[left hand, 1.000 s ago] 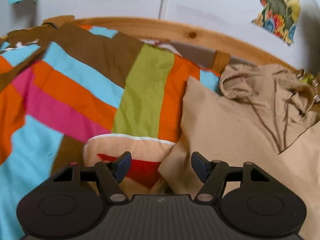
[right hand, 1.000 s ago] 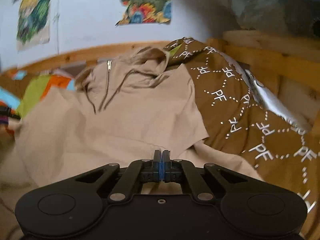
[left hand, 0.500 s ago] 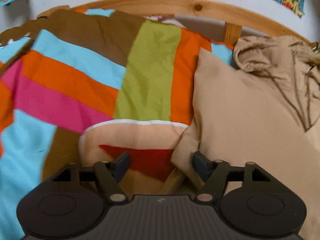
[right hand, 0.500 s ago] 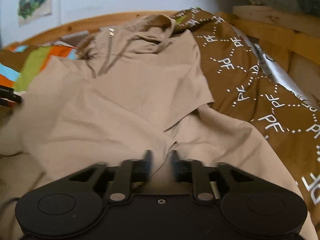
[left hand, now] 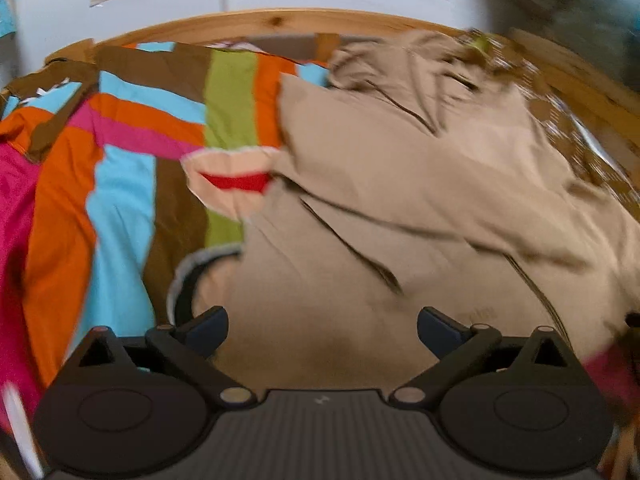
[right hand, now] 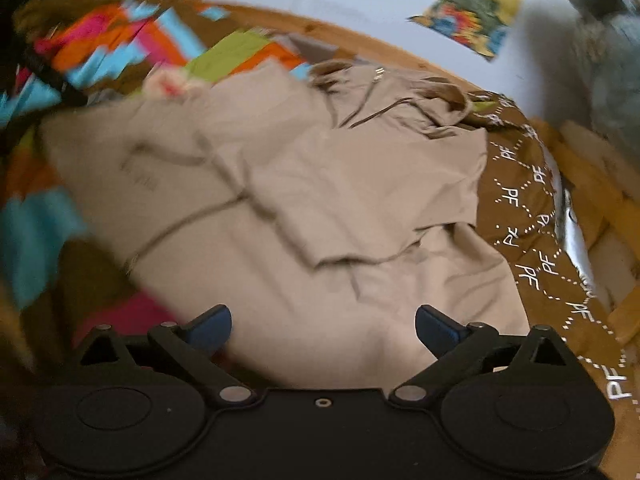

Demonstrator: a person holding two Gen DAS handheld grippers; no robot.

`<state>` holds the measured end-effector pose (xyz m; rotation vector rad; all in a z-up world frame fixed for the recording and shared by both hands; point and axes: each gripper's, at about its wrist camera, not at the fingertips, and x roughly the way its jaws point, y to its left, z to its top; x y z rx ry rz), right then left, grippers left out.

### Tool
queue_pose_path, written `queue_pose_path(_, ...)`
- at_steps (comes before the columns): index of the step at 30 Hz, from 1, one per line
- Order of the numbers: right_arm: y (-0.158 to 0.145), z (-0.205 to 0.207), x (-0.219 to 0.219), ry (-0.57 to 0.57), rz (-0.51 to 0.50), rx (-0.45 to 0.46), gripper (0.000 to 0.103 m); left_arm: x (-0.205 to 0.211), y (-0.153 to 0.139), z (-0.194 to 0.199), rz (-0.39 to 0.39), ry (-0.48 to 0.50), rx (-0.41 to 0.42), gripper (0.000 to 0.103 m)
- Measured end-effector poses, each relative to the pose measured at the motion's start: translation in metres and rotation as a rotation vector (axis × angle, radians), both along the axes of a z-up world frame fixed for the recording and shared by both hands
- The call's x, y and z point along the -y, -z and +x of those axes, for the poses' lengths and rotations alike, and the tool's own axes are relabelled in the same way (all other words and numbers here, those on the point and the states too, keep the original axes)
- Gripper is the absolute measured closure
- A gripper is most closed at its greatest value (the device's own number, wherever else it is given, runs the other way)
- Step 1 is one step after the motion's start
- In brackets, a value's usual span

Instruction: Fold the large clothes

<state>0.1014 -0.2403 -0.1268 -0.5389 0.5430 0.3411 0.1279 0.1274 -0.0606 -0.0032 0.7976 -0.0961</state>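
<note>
While unclasped, hoodie lies ahead.

Wooden bed rail right of hoodie

1. The left hand-held gripper hovers with its blue-tipped fingers spread wide, nothing between them.
2. The right hand-held gripper is likewise wide open and empty, its dark fingers angled outward from the black body.
</note>
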Motion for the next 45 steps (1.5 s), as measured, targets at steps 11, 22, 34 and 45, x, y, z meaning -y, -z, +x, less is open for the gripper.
queue_pose_path(11, 0.03, 0.012, -0.022, 0.048, -0.141, 0.03, 0.002, 0.084, 0.029, -0.036, 0.265, 0.318, 0.024, 0.001)
queue_pose_path(22, -0.047, 0.055, -0.011, 0.081, 0.236, 0.048, 0.044, 0.092, 0.044, -0.036, 0.312, 0.35, 0.022, 0.001)
queue_pose_path(34, -0.043, 0.048, -0.001, 0.081, 0.245, 0.03, 0.049, 0.054, 0.037, -0.015, 0.44, 0.116, 0.009, 0.053)
queue_pose_path(45, 0.031, 0.007, -0.011, -0.009, -0.239, 0.065, 0.043, 0.042, 0.014, -0.015, 0.292, 0.066, 0.124, 0.094)
